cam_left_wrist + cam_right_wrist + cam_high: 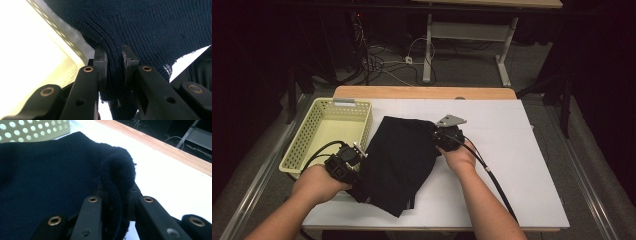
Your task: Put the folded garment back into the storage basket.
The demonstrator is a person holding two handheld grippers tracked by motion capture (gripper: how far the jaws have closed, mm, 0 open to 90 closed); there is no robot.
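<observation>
A dark navy knitted garment [399, 160] lies folded on the white table top [507, 155], between the two hands. My left gripper [357, 152] is shut on the garment's left edge; in the left gripper view its two pads pinch a ribbed fold of the knit [113, 67]. My right gripper [439, 137] is shut on the garment's upper right corner. In the right gripper view a bunched roll of the dark fabric [117, 177] sits clamped between the jaws. The rest of the garment [45, 185] spreads flat to the left there.
A pale yellow-green perforated basket [329, 131] stands at the table's left, right beside the left gripper and against the garment's left side. A wooden strip [424, 92] runs along the table's far edge. Cables and desk legs lie on the floor beyond.
</observation>
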